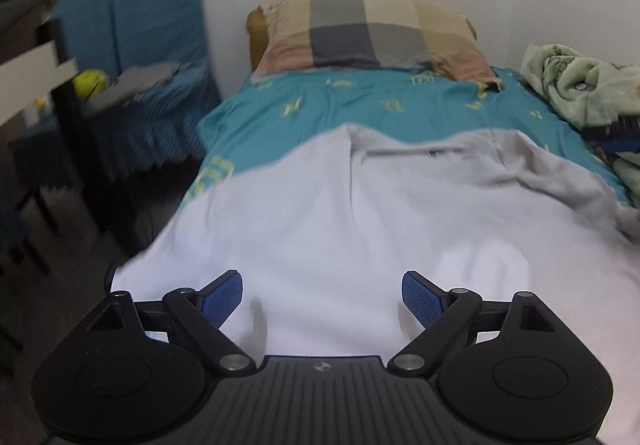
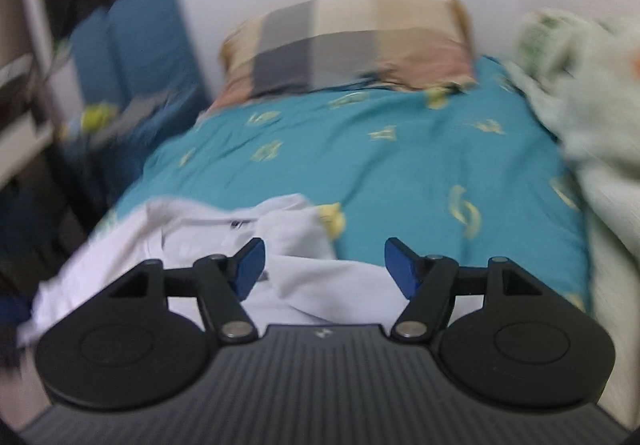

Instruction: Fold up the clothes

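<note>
A white shirt (image 1: 320, 213) lies spread on the teal bed sheet (image 1: 360, 109), its collar and label (image 1: 432, 153) toward the pillow. My left gripper (image 1: 322, 279) hovers over the shirt's near part, open, with nothing between its blue pads (image 1: 224, 299). In the right wrist view the shirt (image 2: 296, 229) sits bunched at the lower left of the sheet (image 2: 400, 165), its right edge lying under my right gripper (image 2: 325, 247). That gripper is open, and its pads (image 2: 400, 269) stand apart from the cloth.
A checked pillow (image 1: 372, 33) lies at the head of the bed against the white wall. A pale green blanket (image 1: 580, 85) is heaped along the right side. Left of the bed stands a blue padded chair (image 1: 156, 25) with a yellow ball (image 1: 91, 83) beside it.
</note>
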